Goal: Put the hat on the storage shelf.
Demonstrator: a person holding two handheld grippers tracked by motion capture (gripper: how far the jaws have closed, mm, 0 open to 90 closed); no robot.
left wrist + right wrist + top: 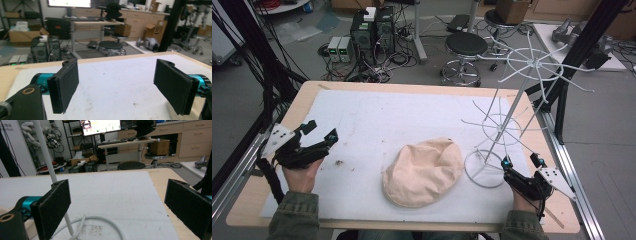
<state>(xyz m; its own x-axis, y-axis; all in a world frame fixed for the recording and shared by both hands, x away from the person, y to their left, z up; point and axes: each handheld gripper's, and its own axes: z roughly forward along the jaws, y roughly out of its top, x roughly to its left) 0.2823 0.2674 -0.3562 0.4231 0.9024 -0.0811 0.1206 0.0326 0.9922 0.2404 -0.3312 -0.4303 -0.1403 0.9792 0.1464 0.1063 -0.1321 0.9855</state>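
A cream flat cap (424,171) lies on the white mat (377,120) near the front middle of the table. To its right stands a white wire hat rack (512,107) with a ring base (484,168) and spoked tiers. My left gripper (322,132) rests at the left edge of the mat, open, well left of the cap. Its black pads (65,87) frame bare mat. My right gripper (522,161) sits open by the rack's base, at the front right. The rack's pole (47,157) and ring (100,222) show past its left pad (52,207).
The wooden table edge (539,125) runs close on the right, with a black frame post (579,47) behind it. Beyond the far edge are a stool (466,47), computer towers (372,30) and cables on the floor. A small dark speck (338,163) marks the mat.
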